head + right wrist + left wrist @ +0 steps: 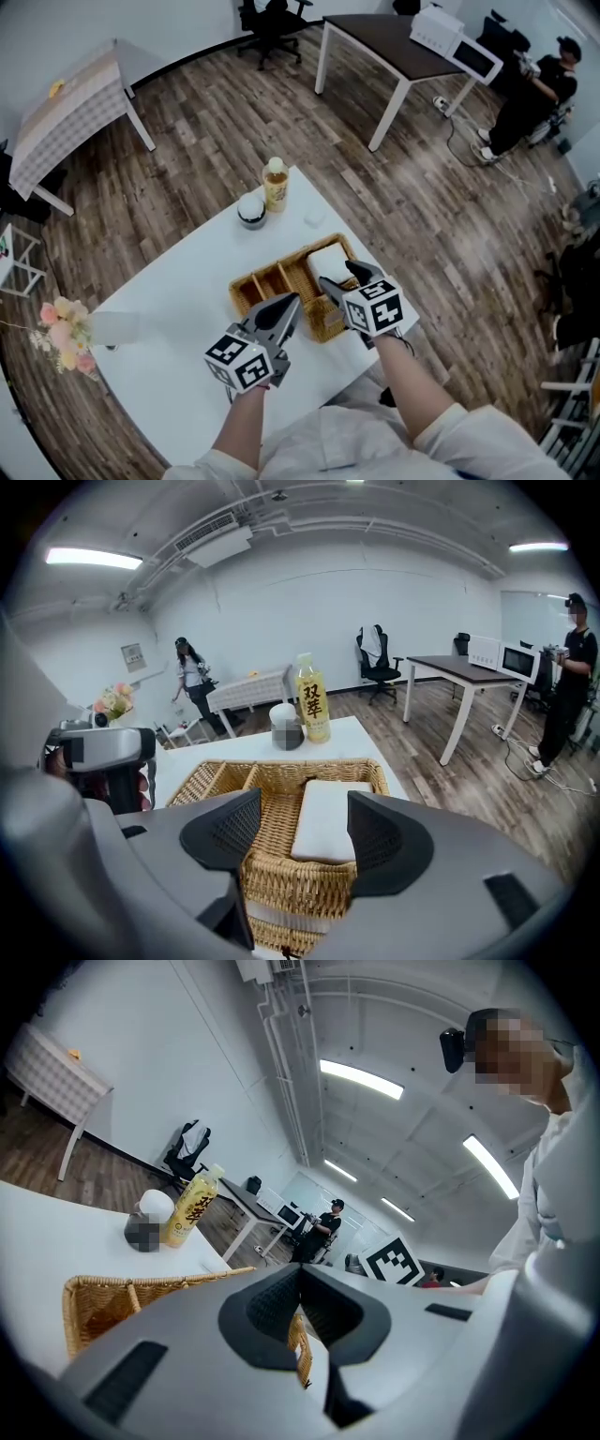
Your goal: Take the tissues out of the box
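Note:
A wicker basket (272, 284) with dividers stands near the front right of the white table (178, 309). In its right compartment lies a flat white tissue pack (328, 262). My right gripper (341, 276) hovers at the basket's near right corner, open. In the right gripper view the tissue pack (326, 817) shows beyond the gap between the jaws of the right gripper (298, 831), apart from the pads. My left gripper (287, 309) points at the basket's near edge with its jaws together and nothing seen between them. The left gripper (300, 1283) view shows the basket rim (141, 1283) just ahead.
A yellow drink bottle (275, 184) and a small white round container (251, 211) stand at the table's far edge behind the basket. Pink flowers (64, 333) sit at the left end. A person (534, 89) stands by a dark desk (394, 47) far off.

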Tool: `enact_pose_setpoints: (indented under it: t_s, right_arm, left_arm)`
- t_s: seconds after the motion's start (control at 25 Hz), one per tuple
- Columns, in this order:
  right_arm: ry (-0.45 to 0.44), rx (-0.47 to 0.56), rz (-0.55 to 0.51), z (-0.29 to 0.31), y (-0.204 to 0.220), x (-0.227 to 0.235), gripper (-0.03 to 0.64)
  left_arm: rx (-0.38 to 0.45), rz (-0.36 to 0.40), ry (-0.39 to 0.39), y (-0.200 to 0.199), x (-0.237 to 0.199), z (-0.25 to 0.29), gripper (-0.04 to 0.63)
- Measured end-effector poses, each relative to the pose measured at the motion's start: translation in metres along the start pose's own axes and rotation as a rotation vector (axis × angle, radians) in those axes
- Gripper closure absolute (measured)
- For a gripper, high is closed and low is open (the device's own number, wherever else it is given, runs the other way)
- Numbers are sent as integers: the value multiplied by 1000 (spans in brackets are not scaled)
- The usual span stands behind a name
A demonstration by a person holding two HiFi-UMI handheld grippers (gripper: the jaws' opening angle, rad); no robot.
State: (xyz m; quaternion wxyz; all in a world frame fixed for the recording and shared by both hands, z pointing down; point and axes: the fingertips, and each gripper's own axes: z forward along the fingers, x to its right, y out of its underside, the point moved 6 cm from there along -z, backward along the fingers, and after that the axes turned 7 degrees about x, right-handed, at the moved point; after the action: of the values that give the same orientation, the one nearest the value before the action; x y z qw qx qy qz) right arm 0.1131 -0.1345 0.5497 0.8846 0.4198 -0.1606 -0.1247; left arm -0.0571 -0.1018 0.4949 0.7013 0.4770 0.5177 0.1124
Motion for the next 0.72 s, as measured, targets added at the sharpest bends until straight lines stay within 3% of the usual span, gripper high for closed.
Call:
enact_pose_setpoints:
  t_s: [0.4,0.72]
  right_arm:
    - [166,-101,-28,17,8,6,270]
    - [198,-280,-80,40,15,1,262]
  left_arm:
    - [-15,-21,4,-3,-21,16,594]
    - [-9,-56,41,0,-24,12,594]
